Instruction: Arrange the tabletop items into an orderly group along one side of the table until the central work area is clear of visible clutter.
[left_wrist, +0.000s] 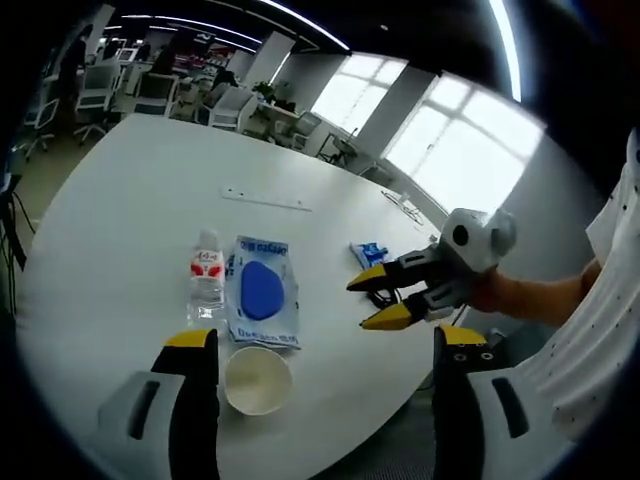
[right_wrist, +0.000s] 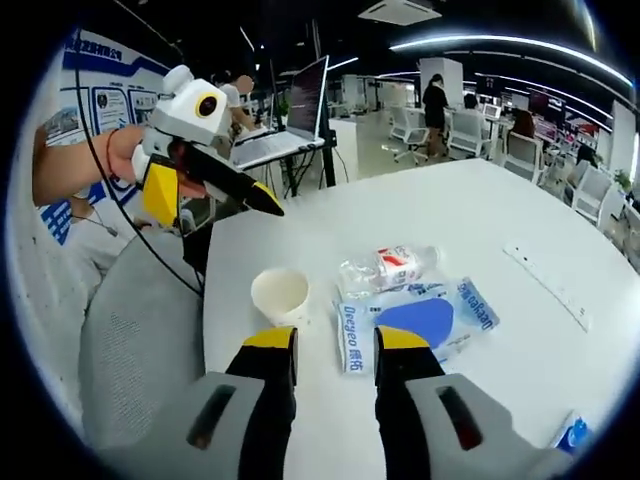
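Hovering low over the near edge of the white bench (left_wrist: 120, 220), the left gripper (left_wrist: 315, 345) has its jaws spread wide with nothing between them. Closest to it stands a paper cup (left_wrist: 258, 379), upright and apparently empty, near the bench edge. The cup looks very light and thin-walled, so a hard squeeze would probably crush it; taking it gently across the rim or mid-wall seems safest.

Just beyond the cup lies a flat plastic pouch with a blue shape inside (left_wrist: 262, 290), and touching its side is a small clear water bottle (left_wrist: 205, 278) lying down with a red label. The pouch is soft and slippery-looking and will likely flop, so pinching a corner or edge should work better than pressing from above. The bottle is round and may roll; gripping across its labelled middle seems best.

In the right gripper view, the right gripper (right_wrist: 335, 340) is held a narrow gap apart and carries nothing, poised above the bench just short of the pouch.

Further off, near the far side edge, sits a small blue packet (left_wrist: 369, 252), well apart from the other three. Beyond everything a long pale strip (left_wrist: 266, 200) lies flat on the bench. These two outliers probably need bringing toward the cup's group.
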